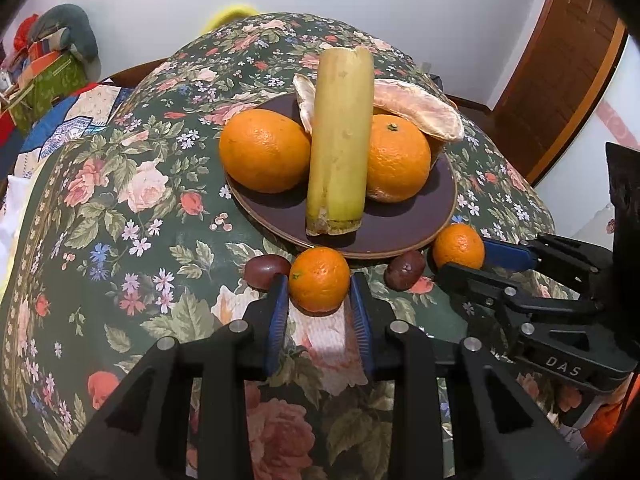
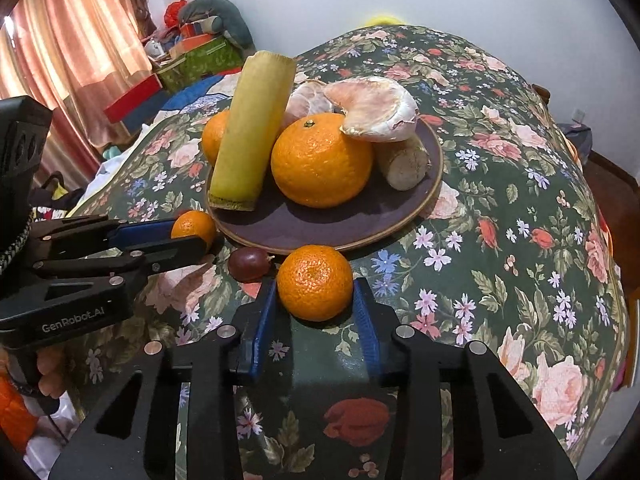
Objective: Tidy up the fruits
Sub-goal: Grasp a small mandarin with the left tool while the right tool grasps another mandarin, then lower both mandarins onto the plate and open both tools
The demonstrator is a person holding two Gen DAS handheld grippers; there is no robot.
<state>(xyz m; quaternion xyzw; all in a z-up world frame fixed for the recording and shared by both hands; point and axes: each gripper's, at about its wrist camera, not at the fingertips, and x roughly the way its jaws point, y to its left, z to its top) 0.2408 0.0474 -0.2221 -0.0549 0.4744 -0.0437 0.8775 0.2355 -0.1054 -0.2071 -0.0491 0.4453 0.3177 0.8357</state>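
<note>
Left gripper [image 1: 319,292] fingers closed on small mandarin [image 1: 319,279]. Right gripper [image 2: 316,300] fingers clamp second mandarin [image 2: 315,282]. Both fruits rest on floral table [image 1: 120,208], just beside plate [image 1: 400,240] rim. Step: grasp. Next, likely: lift both, set on plate beside oranges, sugarcane piece [image 1: 340,140].

A second orange [image 2: 214,136] sits mostly hidden behind the yellow-green stalk [image 2: 250,132].
</note>
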